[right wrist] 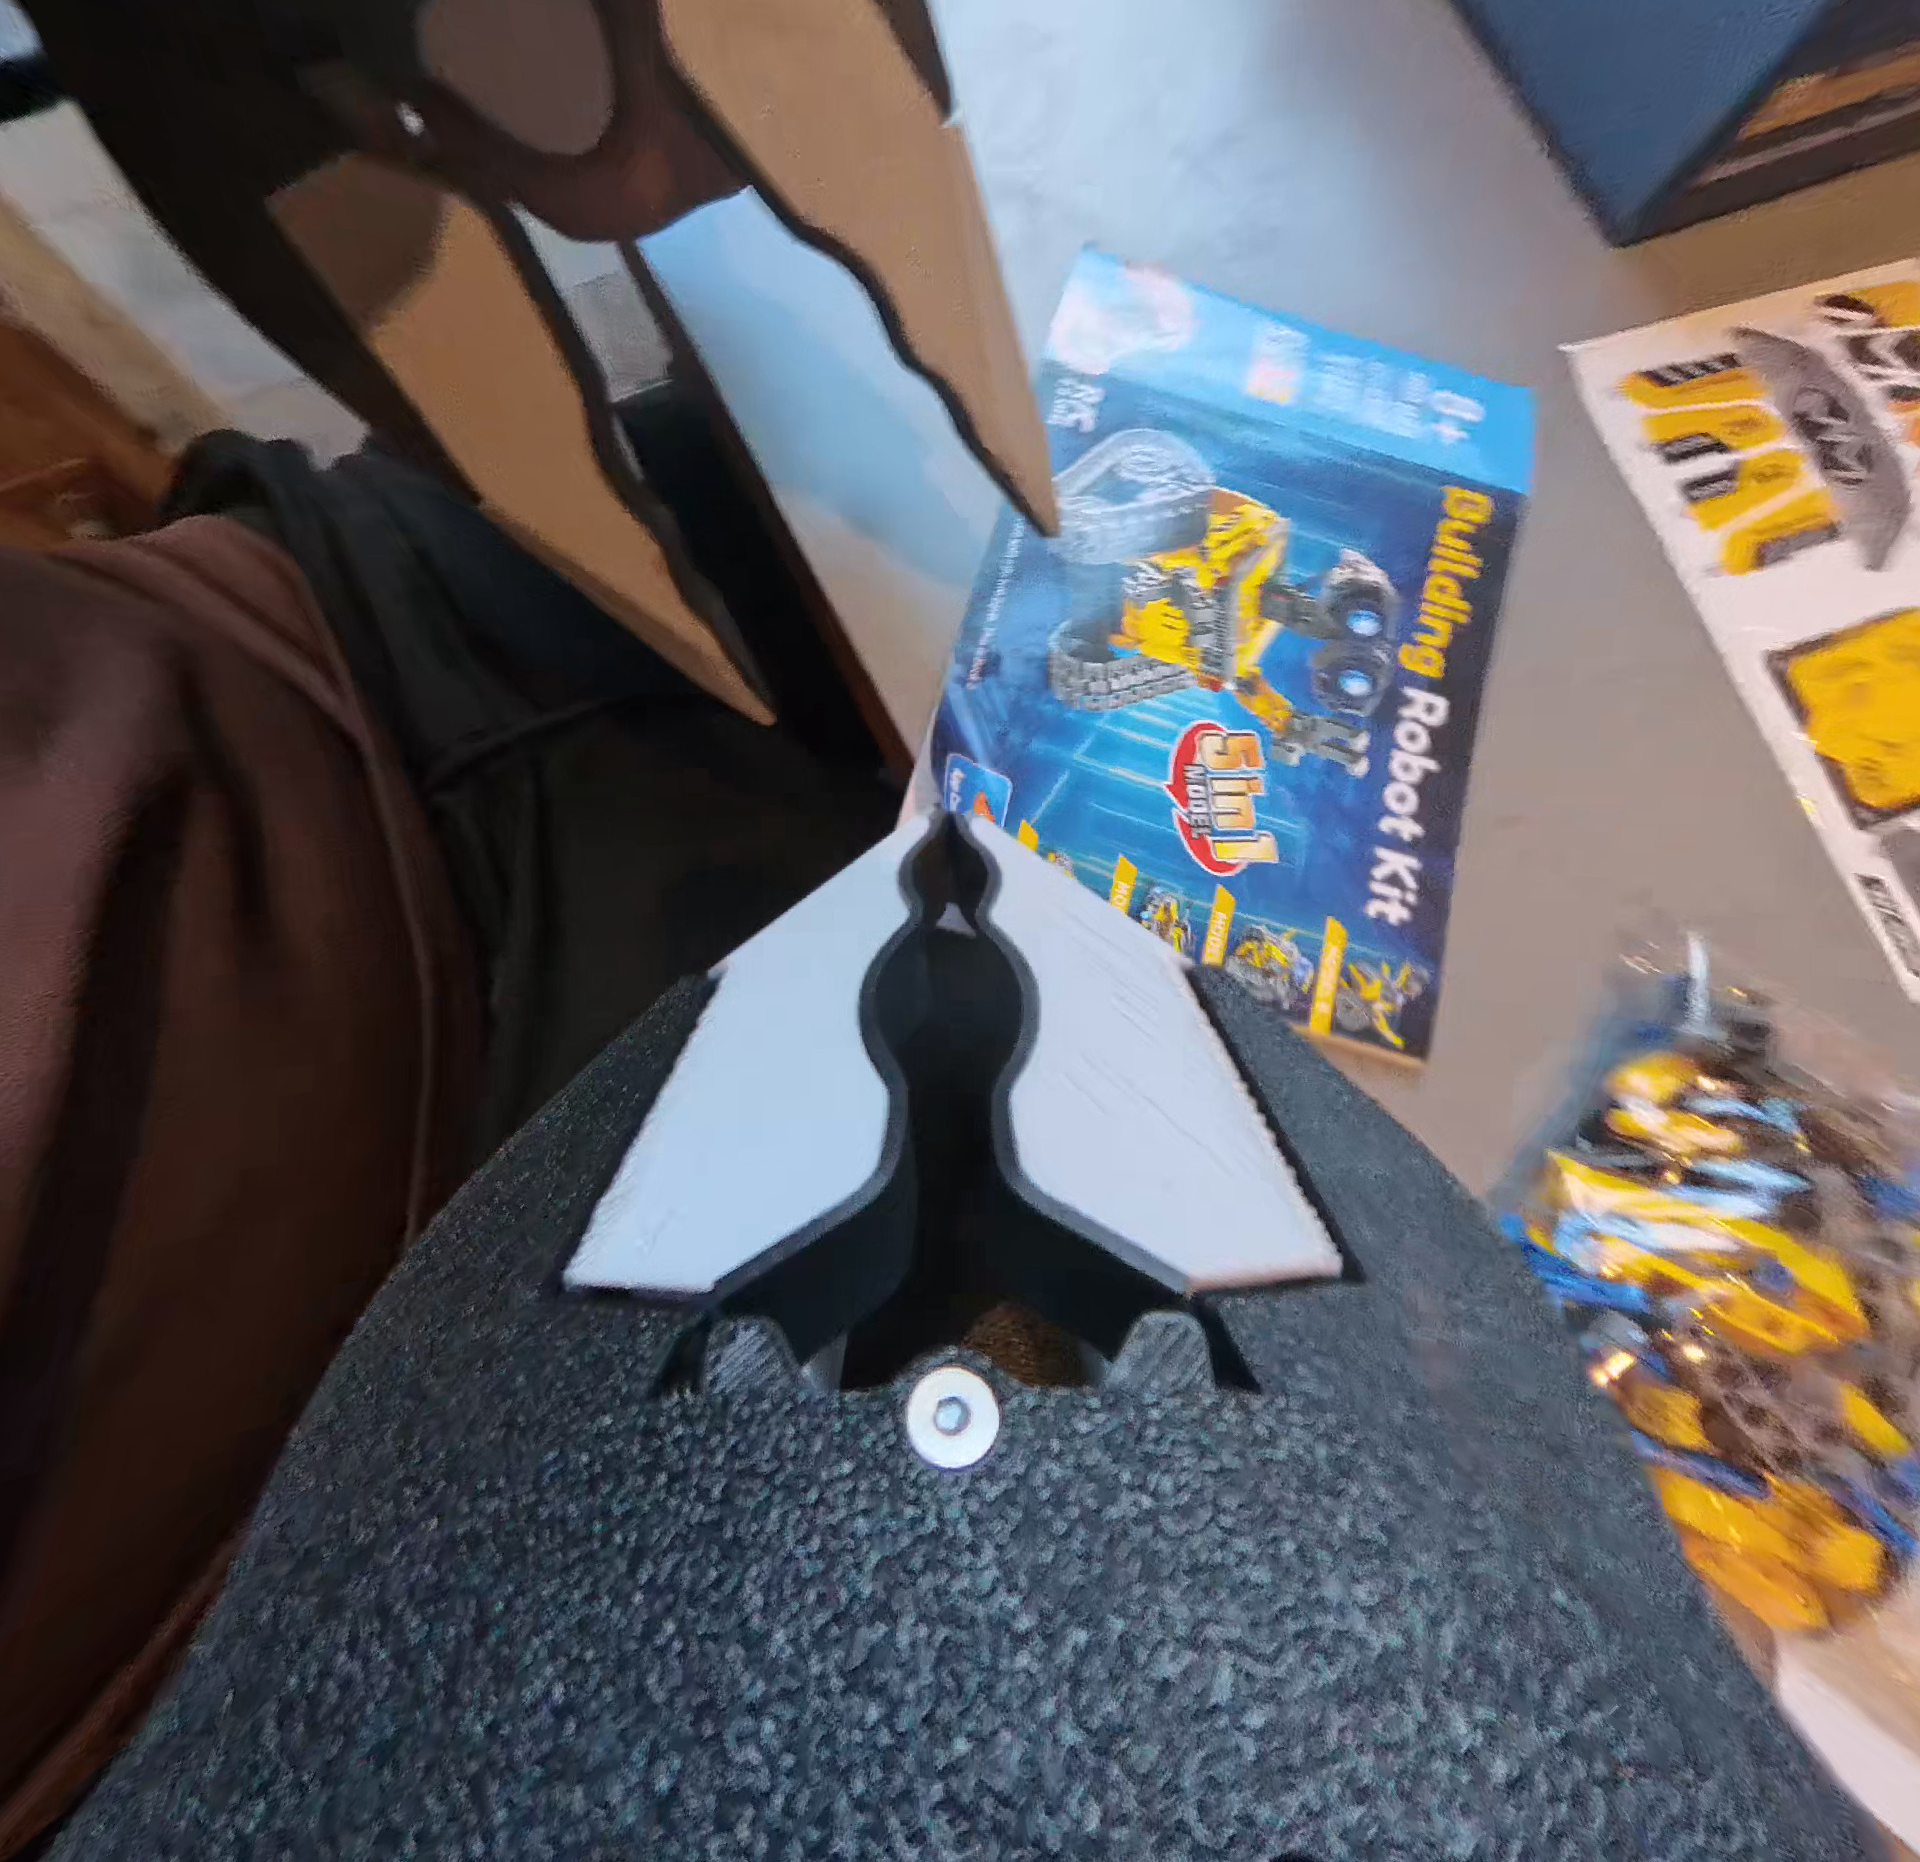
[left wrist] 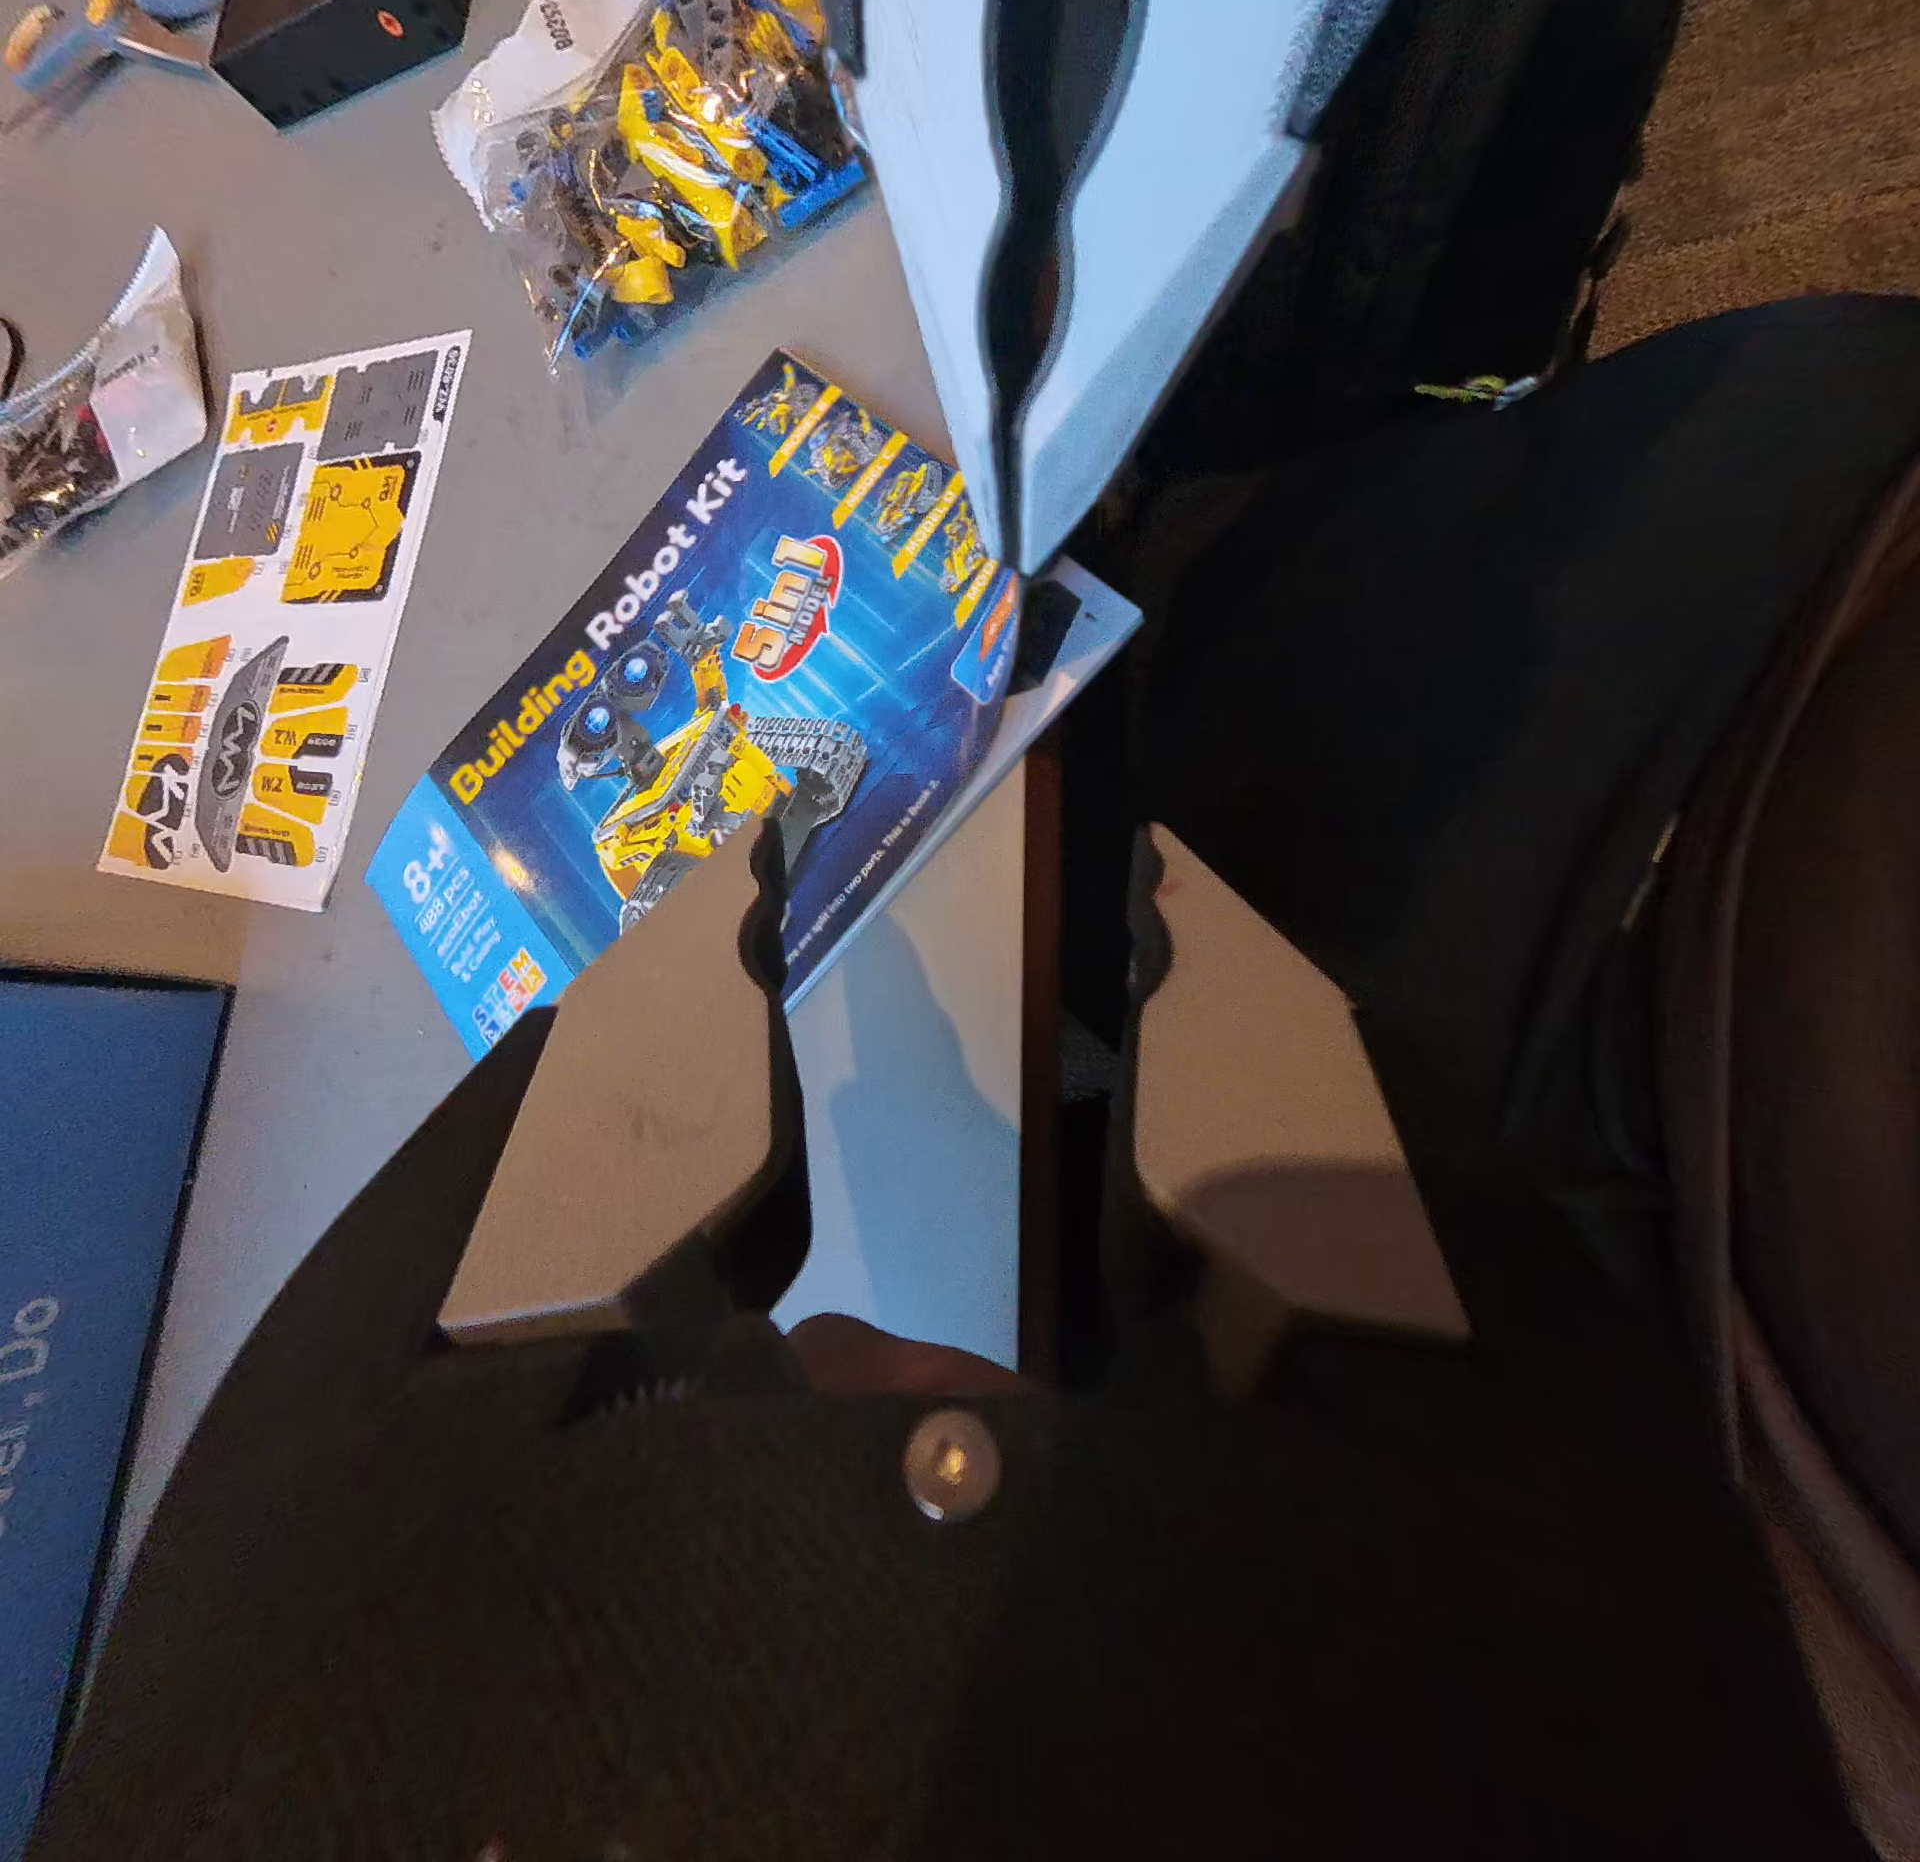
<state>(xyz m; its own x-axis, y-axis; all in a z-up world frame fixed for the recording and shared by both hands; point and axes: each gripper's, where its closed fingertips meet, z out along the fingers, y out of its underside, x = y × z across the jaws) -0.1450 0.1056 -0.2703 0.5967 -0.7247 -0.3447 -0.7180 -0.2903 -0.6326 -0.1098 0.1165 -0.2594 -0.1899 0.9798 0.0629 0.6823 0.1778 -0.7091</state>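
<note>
A blue and yellow robot-kit booklet [left wrist: 665, 732] lies on the grey table [left wrist: 540, 430] with one corner past the table's edge. My right gripper [right wrist: 951, 836], with white fingers, is shut on that corner; it shows from above in the left wrist view [left wrist: 1020, 550]. My left gripper [left wrist: 961, 846], with tan fingers, is open and empty. One of its fingers [left wrist: 665, 1116] hangs over the booklet's near edge, the other is beyond the table edge. In the right wrist view the left gripper [right wrist: 904, 617] reaches in from the top over the booklet [right wrist: 1247, 669].
A sticker sheet [left wrist: 270, 617] lies left of the booklet. A clear bag of yellow and blue parts [left wrist: 665, 139] and a small bag of dark parts [left wrist: 94, 430] lie farther off. A black box [left wrist: 332, 25] and a blue box [left wrist: 83, 1241] stand nearby. A person's dark clothing [left wrist: 1455, 773] is beyond the edge. Spacing between my two grippers at the tips: around 5 cm.
</note>
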